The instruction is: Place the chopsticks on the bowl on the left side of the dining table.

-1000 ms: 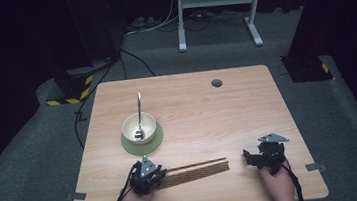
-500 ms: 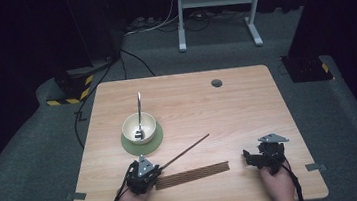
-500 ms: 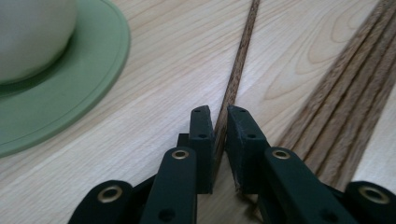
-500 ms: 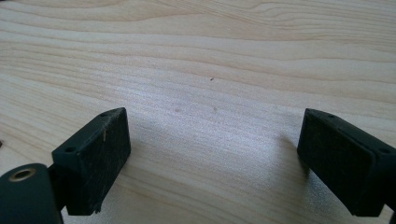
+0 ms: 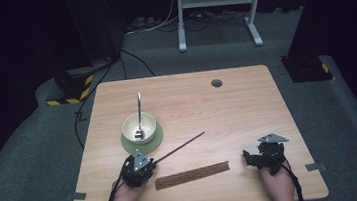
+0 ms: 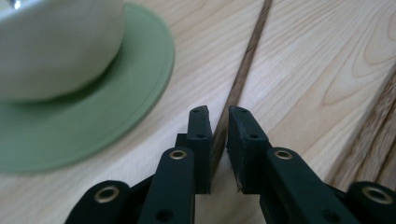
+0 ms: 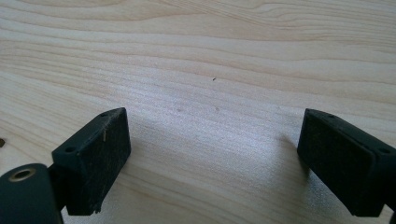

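Left gripper (image 5: 145, 165) sits near the table's (image 5: 246, 98) front edge, left of centre, jaws nearly closed on one end of a single dark stick (image 5: 181, 146). In the left gripper view the gripper (image 6: 219, 122) has only a narrow gap between the pads, and the stick (image 6: 245, 60) runs up and away from that gap across the wood. From the high view the stick slants from the gripper toward the table's middle, far end pointing back-right; whether it is lifted off the wood, cannot tell. Hand behind the left gripper comes in over the front edge.

Right gripper (image 5: 253, 157) rests near the front edge, right of centre, well apart from the stick. Right gripper view: gripper (image 7: 212, 158) jaws spread wide, bare wood between them, holding nothing.

Bundle of sticks (image 5: 192, 175) lies flat between the two grippers, roughly parallel to the front edge, its left end just beside the left gripper, its right end near but apart from the right gripper. Bundle edge also at the right side of the left gripper view (image 6: 373, 140).

Bowl (image 5: 139, 128) on a green saucer (image 5: 156, 139) stands behind the left gripper, toward the table's left edge, a spoon (image 5: 139, 109) standing in it. Left gripper view has the saucer (image 6: 116, 93) and bowl (image 6: 56, 42) left of the stick, not touching it.

Round hole (image 5: 216, 83) near the back edge, right of centre.
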Demonstrator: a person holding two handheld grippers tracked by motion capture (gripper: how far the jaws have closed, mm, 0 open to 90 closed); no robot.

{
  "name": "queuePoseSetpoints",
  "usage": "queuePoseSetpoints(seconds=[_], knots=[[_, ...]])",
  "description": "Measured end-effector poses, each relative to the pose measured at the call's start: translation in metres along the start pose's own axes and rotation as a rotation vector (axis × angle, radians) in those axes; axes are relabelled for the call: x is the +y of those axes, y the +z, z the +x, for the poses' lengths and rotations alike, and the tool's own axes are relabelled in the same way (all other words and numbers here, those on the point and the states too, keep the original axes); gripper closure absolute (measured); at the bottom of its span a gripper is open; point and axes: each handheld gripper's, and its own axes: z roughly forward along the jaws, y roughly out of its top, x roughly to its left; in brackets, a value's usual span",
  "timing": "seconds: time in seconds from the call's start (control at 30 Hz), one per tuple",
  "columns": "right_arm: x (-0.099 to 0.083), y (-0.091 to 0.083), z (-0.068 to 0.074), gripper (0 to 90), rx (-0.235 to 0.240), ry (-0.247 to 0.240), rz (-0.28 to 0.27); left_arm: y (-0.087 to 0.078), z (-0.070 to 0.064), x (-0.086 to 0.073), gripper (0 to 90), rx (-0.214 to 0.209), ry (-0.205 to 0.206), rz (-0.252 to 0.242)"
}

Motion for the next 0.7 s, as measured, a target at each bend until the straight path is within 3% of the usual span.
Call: queuePoseSetpoints(seconds=[0.1, 0.23, 0.37, 0.47, 0.5, 0.6, 0.7], knots=[[0.000, 0.000, 0.000, 9.3, 0.000, 0.000, 0.000, 0.003, 0.000, 0.002, 75.2, -0.025, 0.011, -0.001], [0.000, 0.000, 0.000, 9.3, 0.002, -0.003, -0.002, 0.005, 0.002, 0.002, 65.5, -0.041, -0.013, -0.004], [0.001, 0.000, 0.001, 9.3, 0.012, 0.006, 0.005, 0.006, 0.003, 0.003, 57.2, -0.016, -0.029, -0.002], [0.001, 0.000, 0.001, 9.4, 0.012, 0.005, 0.006, 0.007, 0.005, 0.003, 59.7, -0.041, -0.055, -0.003], [0.001, 0.000, 0.001, 9.3, 0.010, 0.001, 0.003, 0.007, 0.009, 0.002, 60.5, -0.070, -0.091, -0.003], [0.001, 0.000, 0.001, 9.3, 0.011, 0.002, 0.004, 0.007, 0.010, 0.002, 63.4, -0.068, -0.094, -0.005], [0.001, 0.000, 0.002, 9.7, 0.018, 0.004, 0.006, 0.007, 0.009, 0.002, 71.9, -0.078, -0.081, -0.006]])
